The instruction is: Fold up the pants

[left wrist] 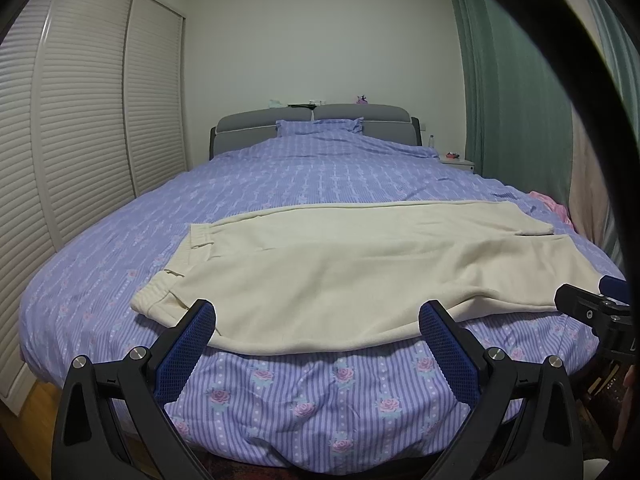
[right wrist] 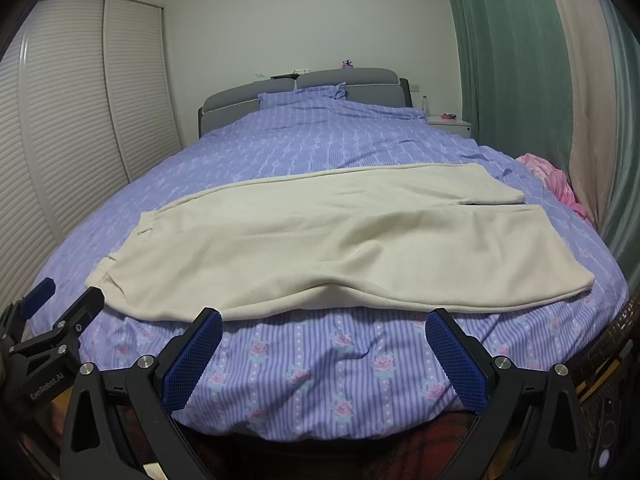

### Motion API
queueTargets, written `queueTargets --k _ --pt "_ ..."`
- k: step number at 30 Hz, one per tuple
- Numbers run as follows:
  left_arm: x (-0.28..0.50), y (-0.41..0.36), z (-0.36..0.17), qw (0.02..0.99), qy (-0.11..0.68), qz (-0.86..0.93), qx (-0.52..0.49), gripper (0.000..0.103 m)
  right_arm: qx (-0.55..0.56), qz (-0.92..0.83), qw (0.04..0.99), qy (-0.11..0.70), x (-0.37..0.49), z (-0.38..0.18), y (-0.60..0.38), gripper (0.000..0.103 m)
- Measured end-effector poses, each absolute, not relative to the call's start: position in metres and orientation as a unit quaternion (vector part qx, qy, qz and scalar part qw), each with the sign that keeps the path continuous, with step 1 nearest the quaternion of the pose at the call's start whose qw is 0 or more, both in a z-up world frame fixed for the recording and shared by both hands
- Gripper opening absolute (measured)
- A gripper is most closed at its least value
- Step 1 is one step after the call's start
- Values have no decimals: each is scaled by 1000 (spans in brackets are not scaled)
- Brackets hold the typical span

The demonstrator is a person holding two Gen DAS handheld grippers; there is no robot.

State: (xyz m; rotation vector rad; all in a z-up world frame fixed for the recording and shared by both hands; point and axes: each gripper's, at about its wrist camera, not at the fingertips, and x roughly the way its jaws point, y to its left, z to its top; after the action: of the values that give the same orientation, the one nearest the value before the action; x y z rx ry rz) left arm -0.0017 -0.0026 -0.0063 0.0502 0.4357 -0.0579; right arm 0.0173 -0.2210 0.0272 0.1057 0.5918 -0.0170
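Pants lie flat just beyond both grippers' spread jaws

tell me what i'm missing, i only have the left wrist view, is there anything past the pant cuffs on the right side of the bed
Observer: Yes, a bunched pink cloth lies at the bed's right edge, just beyond the cuffs of the pants. Your view shows only a sliver of it.
Operator: ok and the other gripper, is it open
Observer: The right gripper is open, with the pads wide apart and nothing between them, short of the near hem.
Operator: how does mine look from there
Observer: The left gripper shows at the lower left of the right wrist view, near the waistband corner; it is open too.
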Motion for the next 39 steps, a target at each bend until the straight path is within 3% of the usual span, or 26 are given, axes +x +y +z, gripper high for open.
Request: queueTargets --k 26,39 --pt "0 -13 -10 975 217 -35 33 103 56 -11 953 299 22 20 -230 103" --pt "26 -66 -39 969 215 -91 78 103 56 -63 948 307 33 -4 -272 103"
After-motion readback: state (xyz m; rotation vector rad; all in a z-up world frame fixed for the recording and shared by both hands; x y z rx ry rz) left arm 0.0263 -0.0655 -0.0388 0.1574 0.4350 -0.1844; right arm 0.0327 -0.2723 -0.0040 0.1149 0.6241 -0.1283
